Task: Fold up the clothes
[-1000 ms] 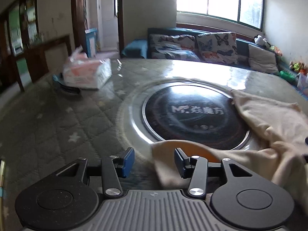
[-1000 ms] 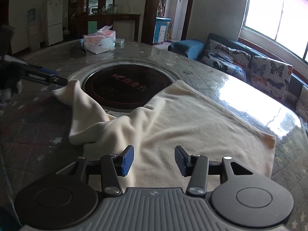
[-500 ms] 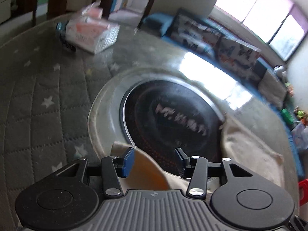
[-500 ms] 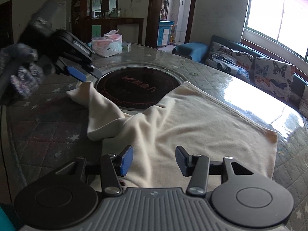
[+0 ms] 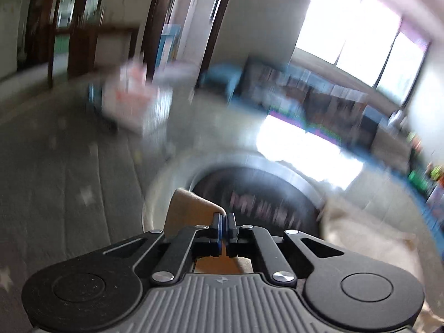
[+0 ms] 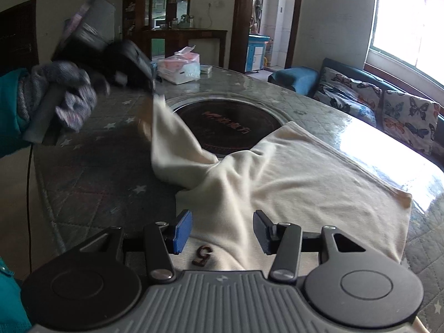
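A cream garment (image 6: pixel 291 172) lies spread on the round table, with a small brown "5" patch (image 6: pixel 203 255) near me. My left gripper (image 5: pixel 224 219) is shut on a corner of the garment (image 5: pixel 191 208); the left wrist view is blurred. In the right wrist view the left gripper (image 6: pixel 152 90) holds that corner lifted above the table at the left, gripped by a gloved hand. My right gripper (image 6: pixel 222 230) is open and empty, hovering just above the garment's near edge.
A black round hob (image 6: pixel 227 127) sits in the middle of the table (image 6: pixel 105 177). A tissue box (image 6: pixel 180 68) stands at the table's far side. A sofa with butterfly cushions (image 6: pixel 388 105) runs along the window wall on the right.
My left gripper has closed on the garment's corner and lifted it up and leftward, pulling the cloth taut. My right gripper has stayed open in much the same place.
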